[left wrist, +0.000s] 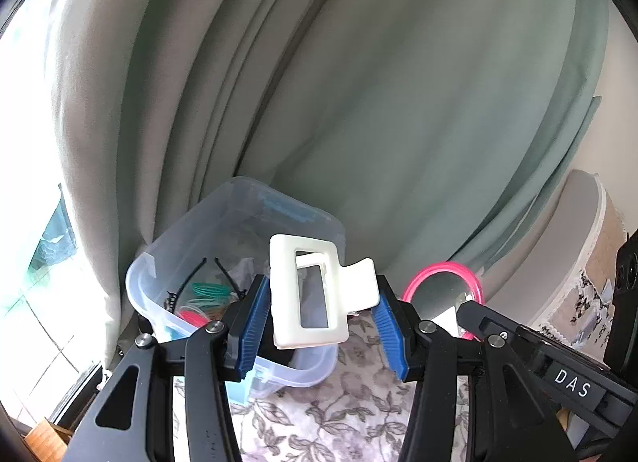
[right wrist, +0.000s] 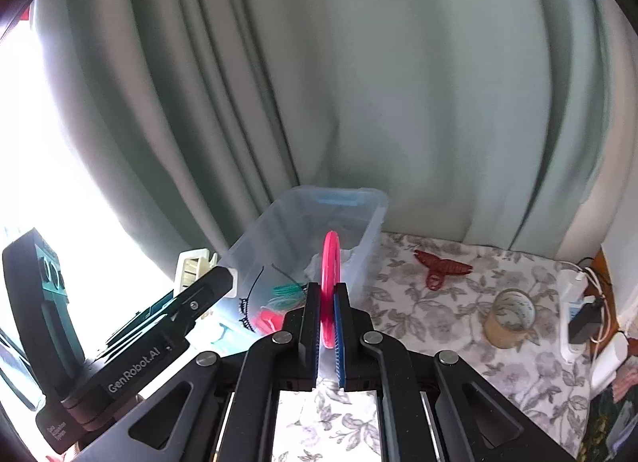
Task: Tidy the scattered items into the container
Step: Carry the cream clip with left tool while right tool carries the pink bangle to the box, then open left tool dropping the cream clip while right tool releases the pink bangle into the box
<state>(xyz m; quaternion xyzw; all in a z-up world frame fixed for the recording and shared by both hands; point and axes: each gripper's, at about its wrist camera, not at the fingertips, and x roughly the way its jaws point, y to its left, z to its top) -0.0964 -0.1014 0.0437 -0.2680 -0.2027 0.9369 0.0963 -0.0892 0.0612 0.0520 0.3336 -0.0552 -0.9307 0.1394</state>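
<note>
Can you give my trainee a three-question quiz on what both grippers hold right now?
1. True or false: the left gripper holds a white rectangular plastic hair claw.
2. What does the right gripper clamp? A) dark red claw clip B) pink-rimmed round mirror C) tape roll
3. Which dark red item lies on the floral cloth, outside the clear plastic bin?

Key: 1 true; 2 B, the pink-rimmed round mirror; 3 the dark red claw clip.

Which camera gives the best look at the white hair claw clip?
The left wrist view: the white hair claw clip sits centred and whole between the jaws of the left gripper. The right wrist view catches only part of it at the left, behind the other gripper's body.
</note>
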